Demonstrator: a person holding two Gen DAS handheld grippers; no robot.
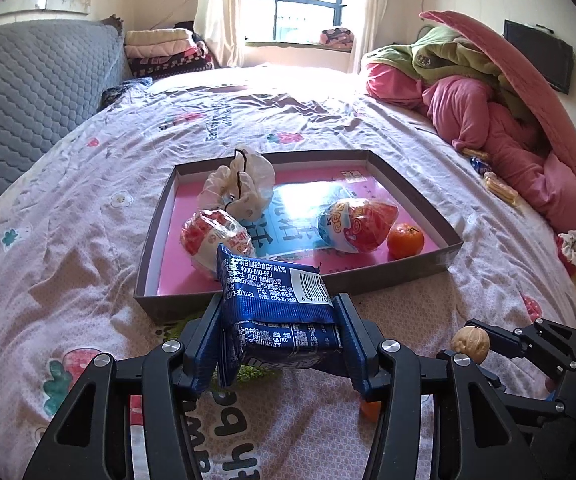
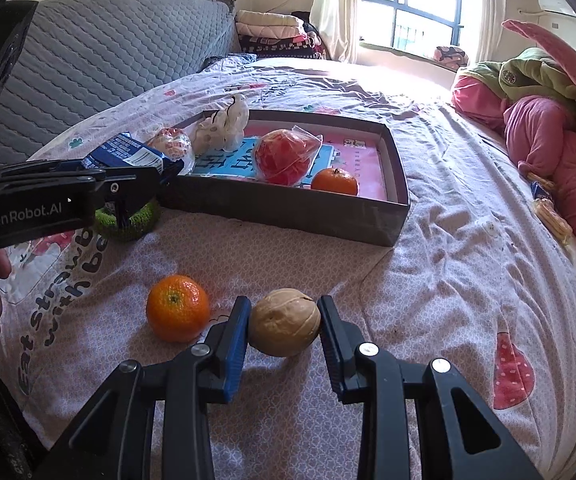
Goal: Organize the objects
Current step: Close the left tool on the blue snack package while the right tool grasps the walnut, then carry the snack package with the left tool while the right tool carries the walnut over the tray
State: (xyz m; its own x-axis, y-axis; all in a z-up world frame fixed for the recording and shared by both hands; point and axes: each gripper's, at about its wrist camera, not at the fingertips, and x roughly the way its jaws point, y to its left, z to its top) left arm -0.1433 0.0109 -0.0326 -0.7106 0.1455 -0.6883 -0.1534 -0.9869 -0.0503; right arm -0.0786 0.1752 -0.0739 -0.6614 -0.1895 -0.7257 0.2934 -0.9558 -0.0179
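Observation:
My left gripper (image 1: pixel 279 306) is shut on a blue snack packet (image 1: pixel 271 292), held above the bedsheet just in front of the dark box (image 1: pixel 420 200). The right wrist view shows that gripper (image 2: pixel 167 172) with the packet (image 2: pixel 127 152) at the box's near left corner. My right gripper (image 2: pixel 283 308) is shut on a walnut (image 2: pixel 283 326), low over the sheet. A loose mandarin (image 2: pixel 177 308) lies just left of it. In the box (image 2: pixel 288 212) are two red-and-white wrapped snacks (image 1: pixel 358 224), a white scrunchie (image 1: pixel 239 188) and another mandarin (image 1: pixel 406 240).
A green scrunchie (image 2: pixel 127 220) lies on the sheet under the left gripper. Pink and green bedding (image 1: pixel 508 120) is piled at the right, with small snack packets (image 1: pixel 500 188) beside it. A grey quilted headboard (image 1: pixel 27 100) stands at the left.

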